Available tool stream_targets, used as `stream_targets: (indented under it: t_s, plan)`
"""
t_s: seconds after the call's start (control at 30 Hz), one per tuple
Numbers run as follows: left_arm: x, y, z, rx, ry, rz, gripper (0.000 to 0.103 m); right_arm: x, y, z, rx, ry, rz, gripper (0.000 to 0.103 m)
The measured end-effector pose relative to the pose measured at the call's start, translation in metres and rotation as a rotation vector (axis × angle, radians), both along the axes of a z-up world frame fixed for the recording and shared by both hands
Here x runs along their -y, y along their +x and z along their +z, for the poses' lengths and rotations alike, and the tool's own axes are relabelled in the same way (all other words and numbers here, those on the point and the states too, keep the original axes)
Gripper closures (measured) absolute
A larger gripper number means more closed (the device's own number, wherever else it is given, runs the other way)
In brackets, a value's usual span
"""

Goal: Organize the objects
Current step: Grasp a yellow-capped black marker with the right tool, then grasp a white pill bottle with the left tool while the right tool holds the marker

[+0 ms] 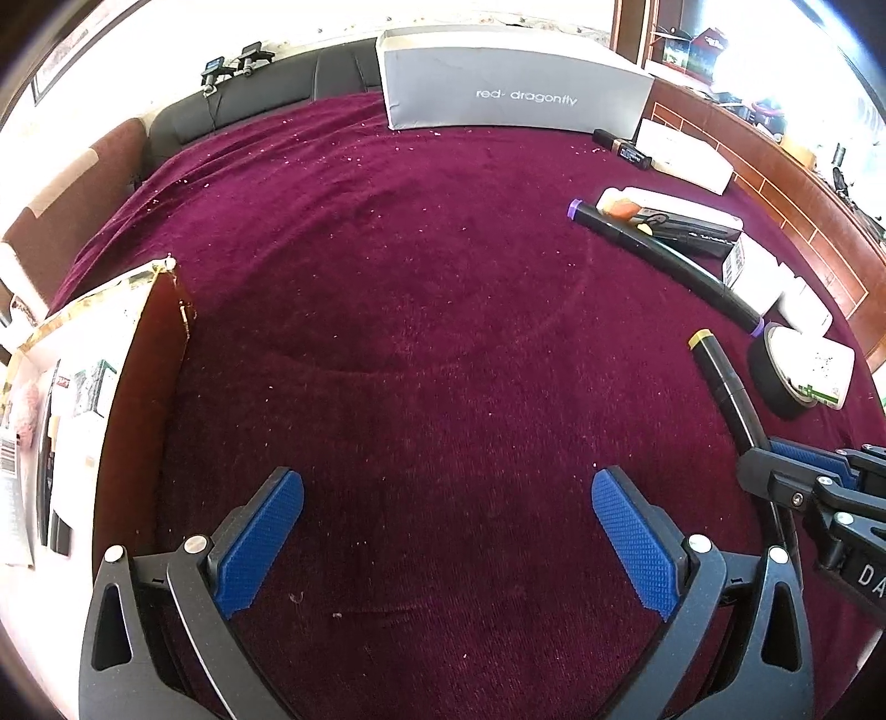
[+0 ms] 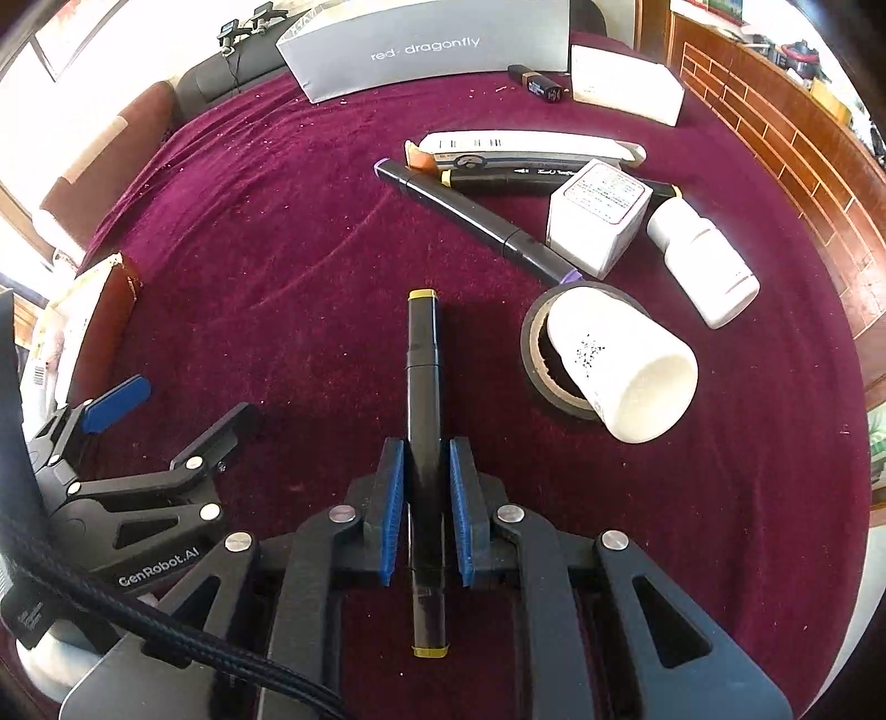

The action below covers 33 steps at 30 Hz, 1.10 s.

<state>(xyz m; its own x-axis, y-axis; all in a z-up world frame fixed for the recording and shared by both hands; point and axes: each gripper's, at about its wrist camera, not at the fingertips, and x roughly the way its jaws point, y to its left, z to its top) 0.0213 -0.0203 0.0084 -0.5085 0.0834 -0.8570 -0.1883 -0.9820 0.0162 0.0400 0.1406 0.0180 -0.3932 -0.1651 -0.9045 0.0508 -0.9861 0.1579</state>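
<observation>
A marker [image 2: 424, 387] is lying ahead on the surface [image 2: 310, 266], a tape roll [image 2: 534, 338] sitting to its right with a cup [image 2: 626, 365] leaning inside; a box [image 2: 426, 47] is standing behind.

Two handheld grippers share one build. The left gripper [image 1: 447, 545] has matte black angular arms with triangular cut-outs, round silver rivets at the joints, and blue fingertip pads [image 1: 260, 540] textured in a fine diamond grid. The right gripper [image 2: 425, 512] has the same black frame, silver rivets and ribbed blue pads [image 2: 390, 515]. Beside the right gripper, the left one's black arm bears white lettering reading "GenRobot.AI", and a black braided cable [image 2: 166, 626] runs past it.
</observation>
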Motion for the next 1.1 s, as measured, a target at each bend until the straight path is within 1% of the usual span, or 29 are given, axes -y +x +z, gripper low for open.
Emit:
stream_targets:
  t_s: [0.2, 0.27, 0.3, 0.33, 0.37, 0.4, 0.43, 0.53, 0.57, 0.63, 0.7, 0.77, 0.83, 0.87, 0.9, 0.93, 0.97, 1.0, 1.07, 1.1]
  plan:
    - [0.005, 0.004, 0.002, 0.014, 0.011, -0.02, 0.002, 0.012, -0.001, -0.001, -0.036, 0.096, -0.004, 0.09]
    - [0.005, 0.011, 0.004, 0.01, 0.023, -0.027, 0.011, 0.015, 0.001, -0.001, -0.058, 0.126, -0.003, 0.09]
    - [0.004, 0.016, 0.007, -0.001, 0.02, -0.038, 0.032, 0.016, 0.003, -0.001, -0.073, 0.138, -0.005, 0.09]
    - [0.002, 0.02, 0.01, -0.011, 0.018, -0.056, 0.045, 0.017, 0.004, -0.001, -0.084, 0.146, -0.006, 0.09]
    - [0.002, 0.024, 0.014, -0.012, 0.028, -0.077, 0.074, 0.017, 0.006, -0.001, -0.094, 0.154, -0.008, 0.09]
    - [0.004, 0.027, 0.017, 0.003, 0.062, -0.097, 0.095, 0.017, 0.007, -0.001, -0.096, 0.146, -0.01, 0.091]
    - [0.006, 0.03, 0.021, 0.006, 0.084, -0.101, 0.096, 0.014, 0.009, 0.0, -0.095, 0.118, -0.015, 0.091]
    - [0.018, 0.044, 0.037, -0.032, 0.147, -0.121, 0.097, 0.005, 0.013, 0.003, -0.094, 0.016, -0.024, 0.091]
    - [0.023, 0.048, 0.042, -0.039, 0.169, -0.126, 0.097, 0.003, 0.015, 0.003, -0.097, -0.002, -0.026, 0.091]
    - [0.04, 0.055, 0.053, -0.051, 0.248, -0.138, 0.097, -0.001, 0.02, 0.006, -0.097, -0.057, -0.026, 0.091]
    - [0.052, 0.057, 0.06, -0.041, 0.3, -0.155, 0.097, -0.003, 0.026, 0.009, -0.103, -0.08, -0.028, 0.091]
    - [0.068, 0.056, 0.065, -0.061, 0.372, -0.139, 0.096, -0.005, 0.03, 0.013, -0.113, -0.099, -0.034, 0.091]
    - [0.075, 0.05, 0.066, -0.052, 0.398, -0.119, 0.09, -0.009, 0.032, 0.014, -0.115, -0.127, -0.044, 0.091]
    - [0.076, 0.046, 0.065, -0.035, 0.402, -0.114, 0.081, -0.012, 0.035, 0.015, -0.12, -0.138, -0.051, 0.091]
    - [0.075, 0.041, 0.064, -0.019, 0.416, -0.114, 0.069, -0.017, 0.038, 0.017, -0.128, -0.149, -0.06, 0.091]
    - [0.071, 0.036, 0.064, -0.005, 0.433, -0.118, 0.063, -0.021, 0.041, 0.018, -0.132, -0.159, -0.067, 0.091]
    - [0.065, 0.032, 0.064, 0.002, 0.437, -0.123, 0.054, -0.027, 0.046, 0.019, -0.135, -0.171, -0.076, 0.091]
    - [0.054, 0.025, 0.065, 0.006, 0.43, -0.138, 0.051, -0.033, 0.048, 0.019, -0.139, -0.179, -0.088, 0.091]
    - [0.032, 0.013, 0.066, 0.015, 0.421, -0.171, 0.05, -0.046, 0.055, 0.019, -0.142, -0.196, -0.111, 0.09]
    - [0.015, 0.005, 0.065, 0.034, 0.414, -0.183, 0.049, -0.055, 0.059, 0.018, -0.144, -0.21, -0.125, 0.09]
